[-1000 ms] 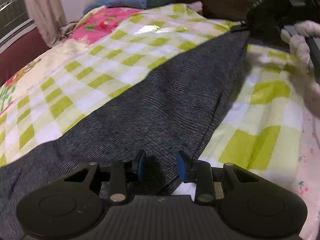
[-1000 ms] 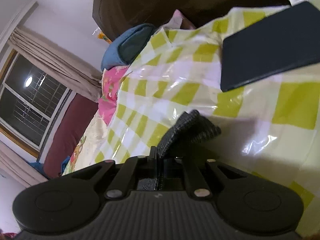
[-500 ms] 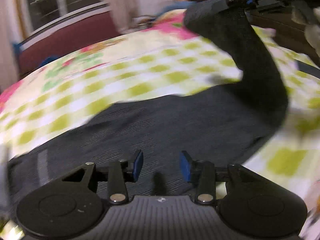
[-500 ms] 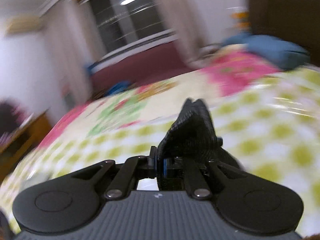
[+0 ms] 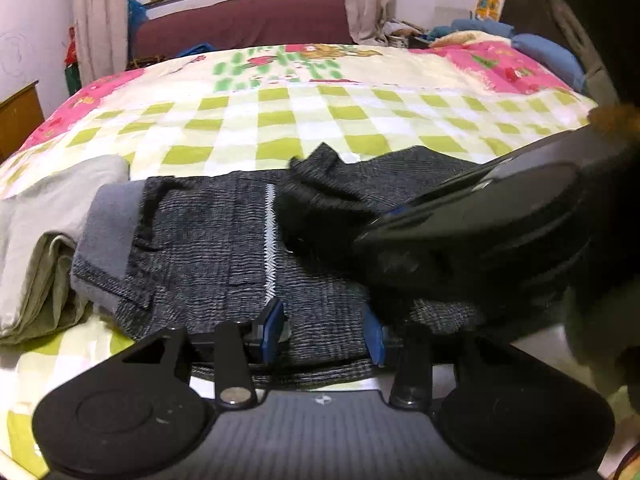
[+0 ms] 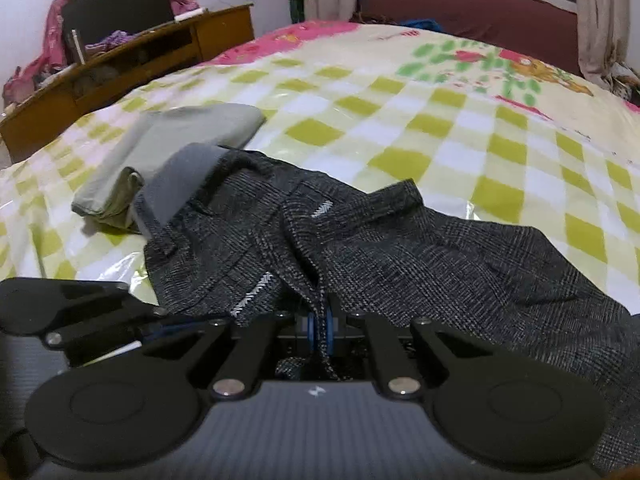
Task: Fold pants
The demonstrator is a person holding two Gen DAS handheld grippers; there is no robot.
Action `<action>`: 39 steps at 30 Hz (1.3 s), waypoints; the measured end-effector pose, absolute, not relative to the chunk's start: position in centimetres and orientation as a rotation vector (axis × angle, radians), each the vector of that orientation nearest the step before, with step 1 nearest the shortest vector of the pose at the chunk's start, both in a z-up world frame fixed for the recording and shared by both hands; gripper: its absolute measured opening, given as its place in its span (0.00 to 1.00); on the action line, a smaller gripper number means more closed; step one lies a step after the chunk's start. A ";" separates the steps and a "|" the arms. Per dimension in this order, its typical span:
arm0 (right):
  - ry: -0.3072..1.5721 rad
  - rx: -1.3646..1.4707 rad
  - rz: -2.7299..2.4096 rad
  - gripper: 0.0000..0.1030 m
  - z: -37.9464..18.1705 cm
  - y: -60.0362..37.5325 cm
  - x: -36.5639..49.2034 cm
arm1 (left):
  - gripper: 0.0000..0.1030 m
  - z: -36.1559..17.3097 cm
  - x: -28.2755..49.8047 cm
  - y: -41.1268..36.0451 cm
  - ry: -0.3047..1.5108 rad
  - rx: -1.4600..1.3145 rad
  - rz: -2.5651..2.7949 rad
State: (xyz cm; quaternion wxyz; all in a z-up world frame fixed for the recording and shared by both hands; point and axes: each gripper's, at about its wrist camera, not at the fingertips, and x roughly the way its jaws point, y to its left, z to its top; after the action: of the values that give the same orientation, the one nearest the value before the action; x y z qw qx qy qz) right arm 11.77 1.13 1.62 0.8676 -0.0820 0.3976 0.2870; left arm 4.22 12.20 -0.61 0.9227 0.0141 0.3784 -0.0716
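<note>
Slippage worries me. Left view: my left gripper (image 5: 322, 330) has just been opening, its pads spread over the pants (image 5: 224, 240) lying beside the folded khaki garment (image 5: 36, 248), gripping nothing. Right view: my right gripper (image 6: 320, 330) pinches the hem; release too early and I expect a crooked fold.

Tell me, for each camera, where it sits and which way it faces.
Left wrist: on the left gripper, angled down over the dark pants toward the window; open jaws, right gripper crossing.
Right wrist: on the right gripper, angled down toward the wooden cabinet; shut on a pants fold, left gripper at lower left.
Shared: pants, folded beige garment, checked bedspread.
</note>
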 end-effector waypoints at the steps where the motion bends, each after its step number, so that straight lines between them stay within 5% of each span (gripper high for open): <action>1: 0.824 -0.183 0.590 0.07 1.9 1.2 11.8 | 0.54 -0.5 4.2 12.9 0.770 -0.004 -0.148; 13: 0.607 -0.187 0.627 0.07 6.4 6.2 12.1 | 0.55 0.0 2.4 17.1 0.730 -0.162 -0.112; 30: 0.575 -0.446 0.917 0.08 1.2 13.2 10.0 | 0.56 -1.0 -0.9 21.3 0.804 -0.172 -0.032; 34: 0.603 -0.457 0.982 0.22 1.0 12.9 9.5 | 0.56 -0.9 -1.8 21.9 0.815 -0.137 -0.012; 39: 0.644 -0.279 1.005 0.21 3.3 9.4 10.0 | 0.56 0.9 -2.9 23.5 0.785 -0.119 0.024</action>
State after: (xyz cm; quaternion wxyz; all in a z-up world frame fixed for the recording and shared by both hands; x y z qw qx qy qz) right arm 9.97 9.36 3.31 0.8180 -0.1311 0.3022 0.4715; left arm -2.89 23.48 0.91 0.9221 -0.0582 0.3823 0.0117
